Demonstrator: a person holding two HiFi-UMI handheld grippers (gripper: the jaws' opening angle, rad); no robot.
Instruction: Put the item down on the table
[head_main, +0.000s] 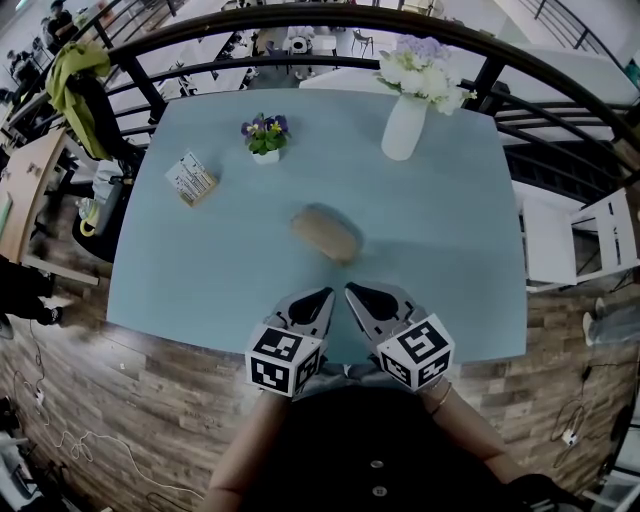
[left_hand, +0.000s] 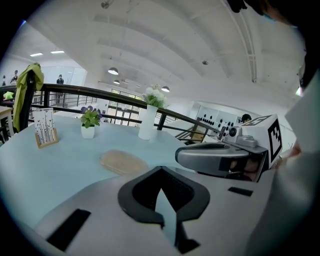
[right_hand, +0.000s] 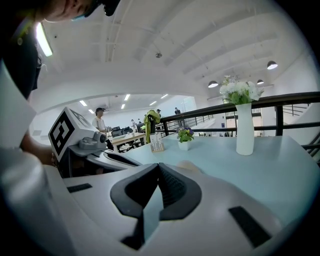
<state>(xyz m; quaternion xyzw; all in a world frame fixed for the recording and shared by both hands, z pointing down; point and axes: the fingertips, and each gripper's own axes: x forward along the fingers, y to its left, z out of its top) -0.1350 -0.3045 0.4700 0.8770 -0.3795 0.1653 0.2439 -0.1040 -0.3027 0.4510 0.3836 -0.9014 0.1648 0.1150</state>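
A tan oval item (head_main: 326, 233) lies flat on the light blue table (head_main: 200, 260), near its middle, with nothing touching it. Both grippers hover side by side at the table's near edge, a short way in front of the item. My left gripper (head_main: 326, 294) is shut and empty, and my right gripper (head_main: 352, 292) is shut and empty too. In the left gripper view the item (left_hand: 122, 161) lies just beyond the closed jaws (left_hand: 161, 174). In the right gripper view the jaws (right_hand: 159, 167) hide most of the item (right_hand: 190, 165).
At the table's far side stand a white vase of pale flowers (head_main: 404, 125) and a small pot of purple flowers (head_main: 266, 137). A card holder (head_main: 191, 179) stands at the left. A dark curved railing (head_main: 300, 20) runs behind the table, and a white chair (head_main: 600, 235) stands to the right.
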